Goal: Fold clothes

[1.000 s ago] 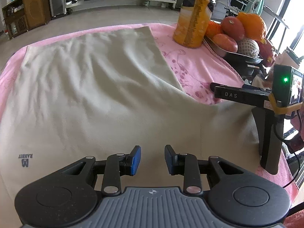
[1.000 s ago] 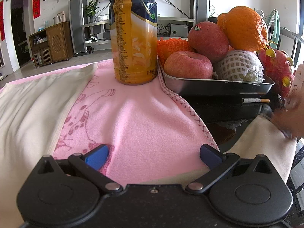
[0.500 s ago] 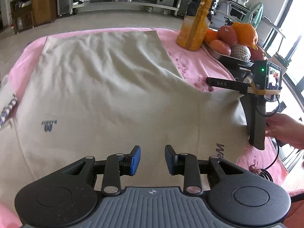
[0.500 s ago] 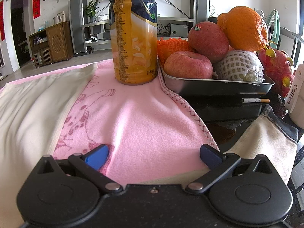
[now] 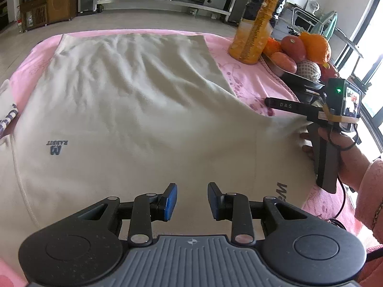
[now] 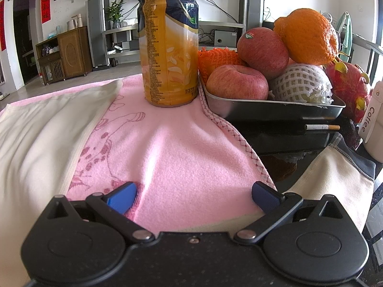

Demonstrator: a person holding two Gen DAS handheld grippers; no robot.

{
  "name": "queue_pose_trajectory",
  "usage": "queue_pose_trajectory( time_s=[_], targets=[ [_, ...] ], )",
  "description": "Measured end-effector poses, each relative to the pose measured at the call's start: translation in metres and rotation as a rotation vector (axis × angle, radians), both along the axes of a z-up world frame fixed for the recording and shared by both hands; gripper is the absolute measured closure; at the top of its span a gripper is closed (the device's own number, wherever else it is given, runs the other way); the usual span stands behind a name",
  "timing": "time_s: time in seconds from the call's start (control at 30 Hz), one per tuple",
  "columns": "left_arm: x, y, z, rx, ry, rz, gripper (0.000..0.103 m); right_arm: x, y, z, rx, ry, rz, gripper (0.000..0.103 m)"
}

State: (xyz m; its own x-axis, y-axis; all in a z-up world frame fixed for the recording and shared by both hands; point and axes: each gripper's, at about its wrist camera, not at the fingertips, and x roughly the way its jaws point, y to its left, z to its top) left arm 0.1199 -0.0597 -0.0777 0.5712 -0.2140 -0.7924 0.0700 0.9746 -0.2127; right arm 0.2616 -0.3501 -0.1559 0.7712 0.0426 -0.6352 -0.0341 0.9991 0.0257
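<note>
A cream garment (image 5: 134, 110) with a small grey "M RABBIT" logo lies spread flat over a pink blanket (image 5: 249, 81). My left gripper (image 5: 190, 202) hovers above its near edge, open, with nothing between the blue pads. The right gripper (image 6: 192, 197) rests low on the pink blanket (image 6: 172, 148), open wide and empty. In the left wrist view a hand (image 5: 344, 153) holds that right gripper by its handle at the garment's right side. Cream cloth (image 6: 40, 141) shows left of the right gripper, and a sleeve end (image 6: 335, 186) to its right.
A tall orange drink bottle (image 6: 170, 40) stands on the blanket beside a metal tray (image 6: 275, 110) of apples, an orange and a dragon fruit. A cigarette (image 6: 322, 127) lies under the tray's rim and a white "Coffee" cup (image 6: 373, 124) stands at far right. A patterned cloth (image 5: 6, 117) sits at the left edge.
The left gripper has risen and pulled back, so more of the garment shows. A hand has taken hold of the right gripper's handle. The right gripper has not moved.
</note>
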Motion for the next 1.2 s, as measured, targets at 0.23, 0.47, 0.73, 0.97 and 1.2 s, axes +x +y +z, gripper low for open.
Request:
queue_pose_trajectory(
  time_s=[0.23, 0.47, 0.73, 0.97, 1.2],
  targets=[
    [-0.002, 0.004, 0.005, 0.022, -0.005, 0.009, 0.073, 0.002, 0.003, 0.003, -0.011, 0.019, -0.018, 0.0],
    [-0.006, 0.032, 0.035, 0.033, -0.031, 0.05, 0.073, -0.013, 0.006, 0.081, 0.098, 0.042, -0.063, 0.0],
    [-0.014, 0.089, 0.086, 0.141, -0.132, 0.077, 0.068, -0.055, 0.043, 0.168, 0.314, 0.047, 0.041, 0.007],
    [-0.056, 0.148, 0.046, 0.109, -0.046, 0.226, 0.069, -0.103, 0.059, 0.154, 0.539, 0.092, 0.054, 0.001],
    [-0.081, 0.206, 0.029, 0.071, -0.002, 0.438, 0.083, -0.147, 0.061, 0.119, 0.756, 0.209, 0.026, 0.004]
  ],
)
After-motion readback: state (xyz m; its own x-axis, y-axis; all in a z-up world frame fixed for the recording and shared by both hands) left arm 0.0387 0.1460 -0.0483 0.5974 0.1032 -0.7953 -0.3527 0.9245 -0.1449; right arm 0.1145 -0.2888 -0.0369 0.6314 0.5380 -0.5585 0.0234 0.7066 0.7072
